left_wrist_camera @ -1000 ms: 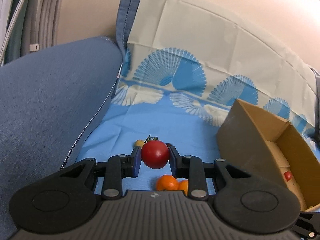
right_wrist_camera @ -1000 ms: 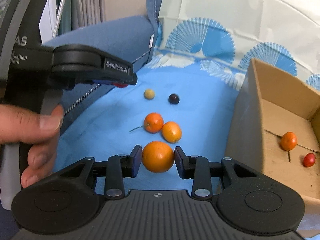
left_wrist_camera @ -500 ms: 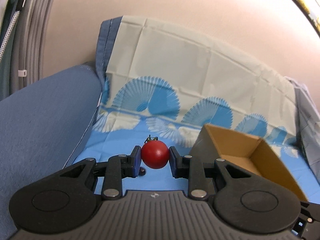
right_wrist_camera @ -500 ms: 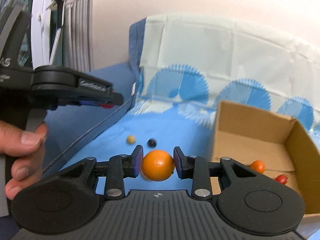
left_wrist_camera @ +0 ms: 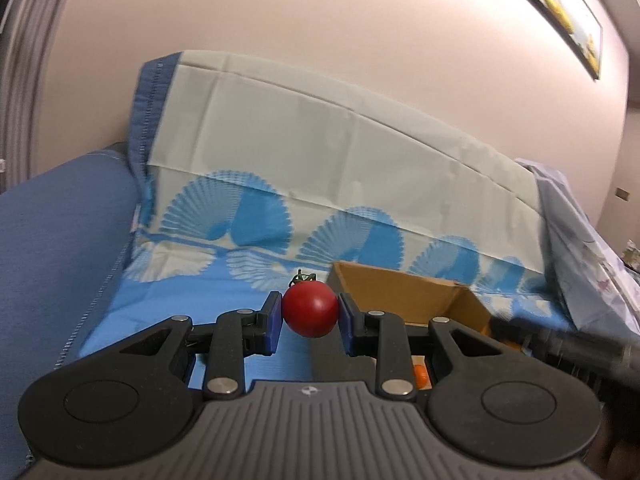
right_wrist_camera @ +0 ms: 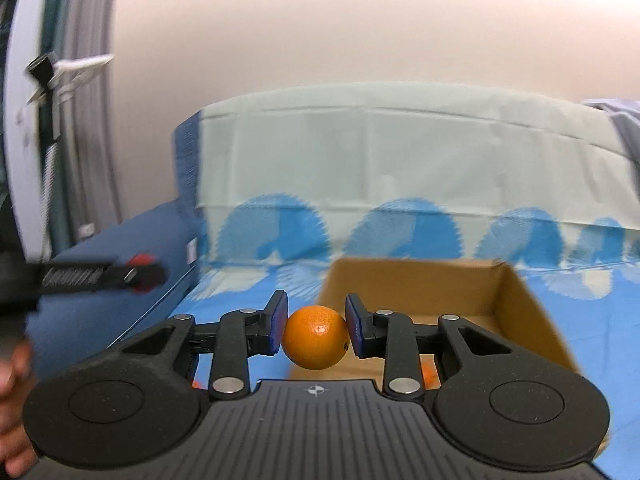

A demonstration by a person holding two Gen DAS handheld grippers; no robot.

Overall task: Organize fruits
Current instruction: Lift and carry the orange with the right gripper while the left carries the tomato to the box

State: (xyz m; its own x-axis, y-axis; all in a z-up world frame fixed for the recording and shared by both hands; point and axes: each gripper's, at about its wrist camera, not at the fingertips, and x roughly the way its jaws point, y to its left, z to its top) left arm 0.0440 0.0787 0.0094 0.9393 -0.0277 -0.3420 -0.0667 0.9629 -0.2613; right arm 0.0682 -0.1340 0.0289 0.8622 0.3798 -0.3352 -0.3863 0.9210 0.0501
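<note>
Box is the target for both hands: it lies just ahead of the right claw, which is clamped on an orange, its jaws having just squeezed tighter. From the left claw, gripping a tomato, the box lies ahead and to the right. The right hand looks nearer. Inside the box, something orange shows behind the claws, mostly hidden.

Red tomato, green stem. Orange fruit. Blue-padded black tongs. Plain brown cardboard box. Pale cloth with blue fan pattern; possibly denim-blue sofa.
</note>
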